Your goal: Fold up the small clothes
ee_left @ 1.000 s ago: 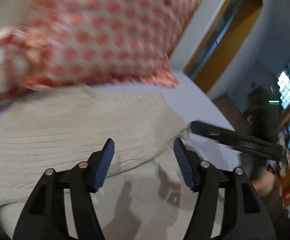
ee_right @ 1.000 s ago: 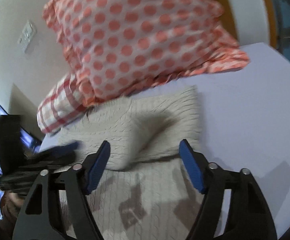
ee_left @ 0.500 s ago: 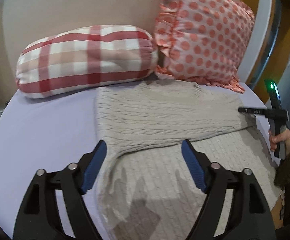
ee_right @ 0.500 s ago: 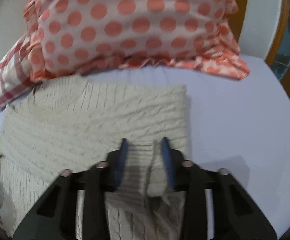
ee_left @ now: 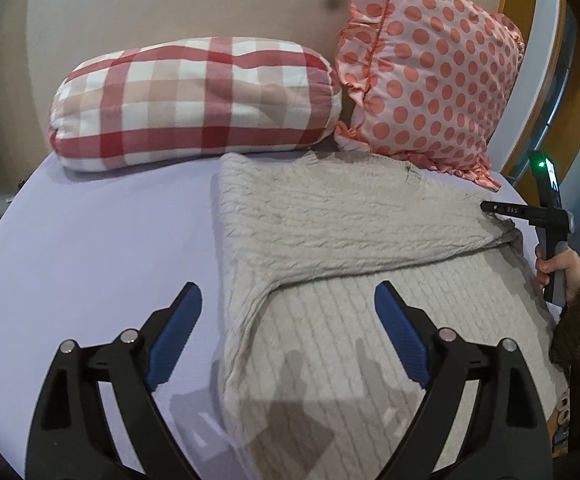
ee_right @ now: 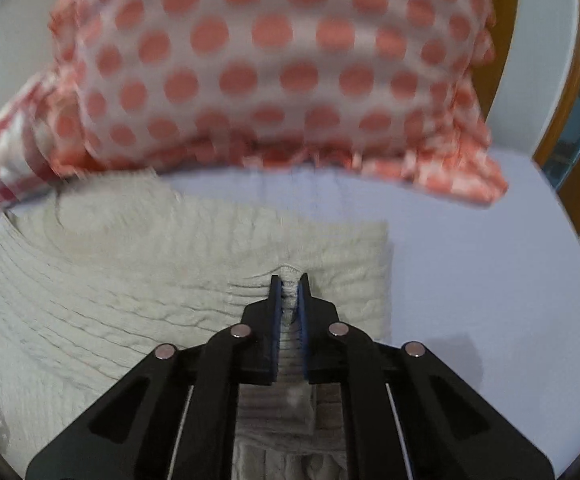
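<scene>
Bed with a lavender sheet [ee_left: 90, 240], beige wall behind, wood-framed doorway off to the right edge. No containers in either view; everything lies loose on the sheet.

Cream cable-knit sweater [ee_left: 330, 220] lies flat on the bed, collar end toward the pillows. Its upper part is folded down across the ribbed lower body, forming a diagonal fold edge that runs from lower left up to the right.

Red-and-white checked bolster pillow [ee_left: 194, 104] lies against the wall, just above the sweater's left corner. Pink polka-dot ruffled cushion [ee_left: 430, 68] stands just beside it on the right, its ruffle touching the sweater's top edge.

Left gripper [ee_left: 288, 316]: blue pads spread wide, holding nothing, hovering over the sweater's left edge and lower ribbed part. One pad is over bare sheet, the other over knit.

Right gripper [ee_right: 289, 292]: fingers pressed nearly together, pinching a bunched ridge of sweater knit [ee_right: 130, 280] between the blue pads, near the garment's right edge. In the left wrist view it shows at the far right, at the sweater's right corner, with the person's hand [ee_left: 562, 264] on its handle and a green light lit on top.

Right wrist view is motion-blurred on the cushion.
</scene>
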